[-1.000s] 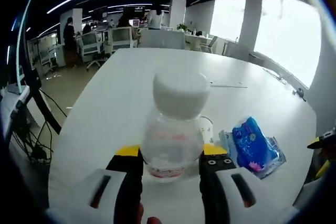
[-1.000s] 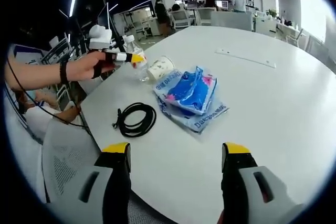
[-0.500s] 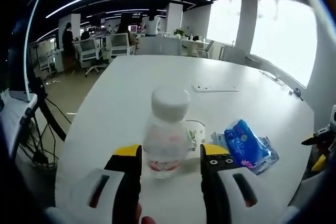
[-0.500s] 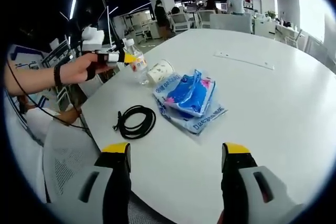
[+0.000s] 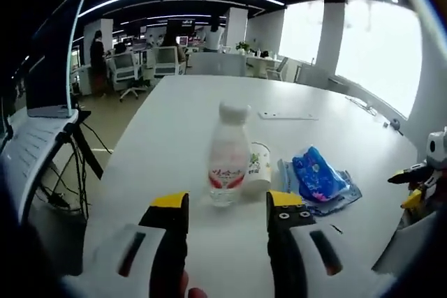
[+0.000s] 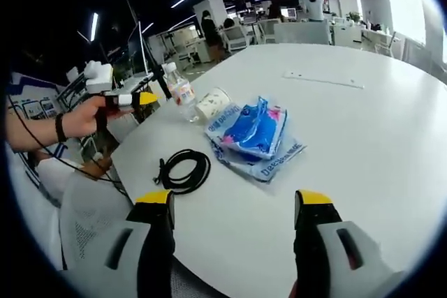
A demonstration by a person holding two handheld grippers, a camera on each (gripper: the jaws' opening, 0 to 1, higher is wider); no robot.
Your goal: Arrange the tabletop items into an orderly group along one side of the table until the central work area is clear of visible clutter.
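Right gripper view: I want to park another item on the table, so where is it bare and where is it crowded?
Bare: the wide table stretch beyond the blue packets, up to the flat strip. Crowded: the near-left edge, where the bottle, paper cup, packets and coiled cable cluster.

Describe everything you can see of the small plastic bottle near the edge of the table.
The bottle is small, of clear plastic, with a white screw cap and a red and white label around its lower body. Whether it holds any liquid cannot be told. It stands upright on the white table near the edge, the cap closed. A paper cup lies on its side right beside it, seemingly touching. The left gripper is open just in front of the bottle, not touching it. In the right gripper view the bottle stands past the coiled black cable.
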